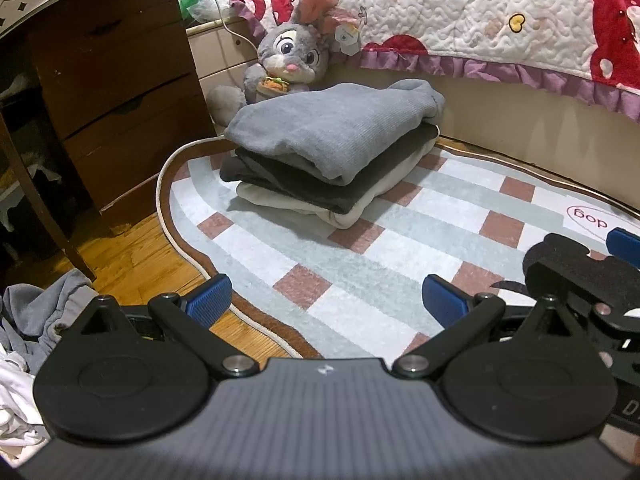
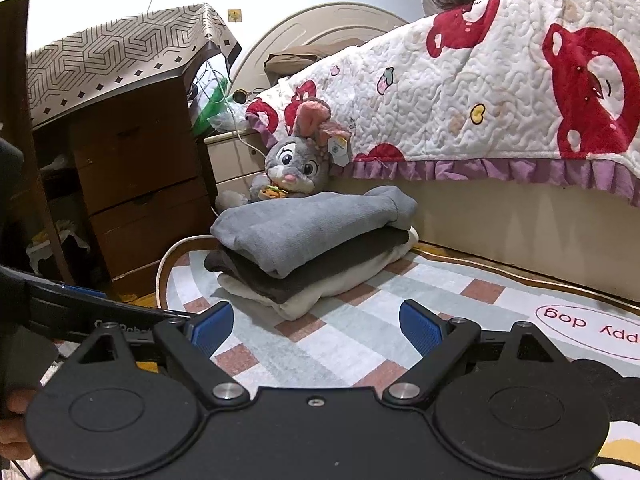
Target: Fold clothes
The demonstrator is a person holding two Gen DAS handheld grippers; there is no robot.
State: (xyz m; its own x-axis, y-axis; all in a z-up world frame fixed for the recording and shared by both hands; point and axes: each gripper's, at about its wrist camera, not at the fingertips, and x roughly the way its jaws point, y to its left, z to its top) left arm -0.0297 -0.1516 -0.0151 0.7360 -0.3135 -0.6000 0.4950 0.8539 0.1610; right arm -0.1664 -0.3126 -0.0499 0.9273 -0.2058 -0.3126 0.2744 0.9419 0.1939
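A stack of three folded clothes sits on the checked rug: a light grey garment on top, a dark grey one under it, a cream one at the bottom. The stack shows in the right wrist view too. My left gripper is open and empty, low over the rug's near edge, short of the stack. My right gripper is open and empty, also in front of the stack; it shows at the right of the left wrist view. A heap of unfolded grey and white clothes lies on the wooden floor at left.
A plush rabbit leans against the bed behind the stack. The bed with a red-and-white quilt runs along the right. A brown drawer unit stands at left, a cream nightstand behind it.
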